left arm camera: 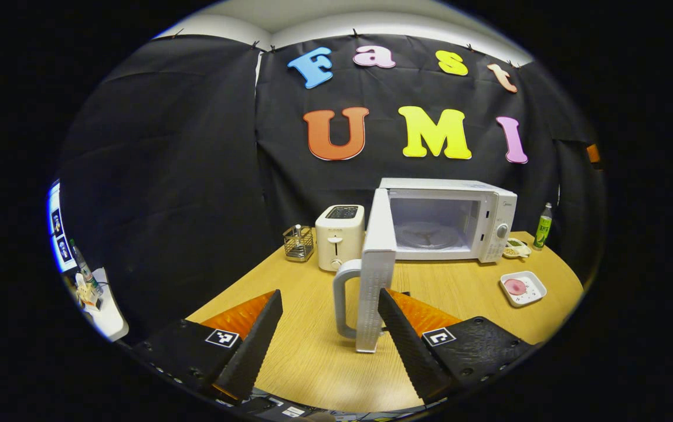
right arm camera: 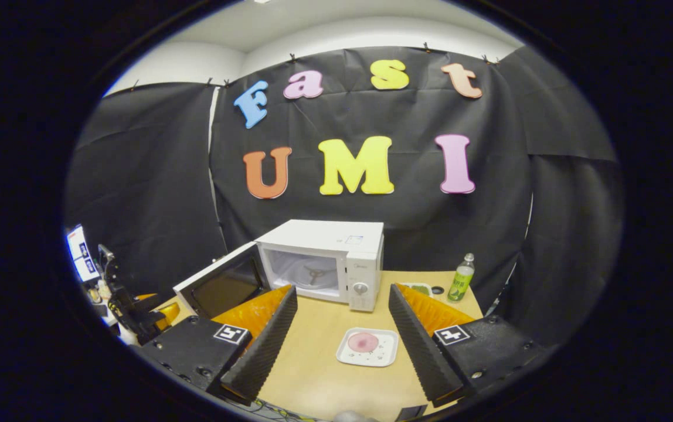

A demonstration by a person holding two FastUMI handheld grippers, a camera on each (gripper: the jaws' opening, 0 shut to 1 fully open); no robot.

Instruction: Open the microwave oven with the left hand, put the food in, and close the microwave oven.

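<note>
Wooden table (left arm camera: 313,351) bears open white microwave (left arm camera: 448,220).

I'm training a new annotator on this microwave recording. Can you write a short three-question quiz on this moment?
1. True or false: the door of the white microwave oven stands open.
2. Where is the white square plate with pink food? A) inside the oven B) on the light wooden table, in front of the oven C) held in the right gripper
3. Fill in: the left gripper has its jaws ____, and the door's grey handle stands between them, seemingly ungripped.

Key
1. True; the bare glass turntable shows inside.
2. B; it lies ahead of the open right gripper.
3. Open.
</note>
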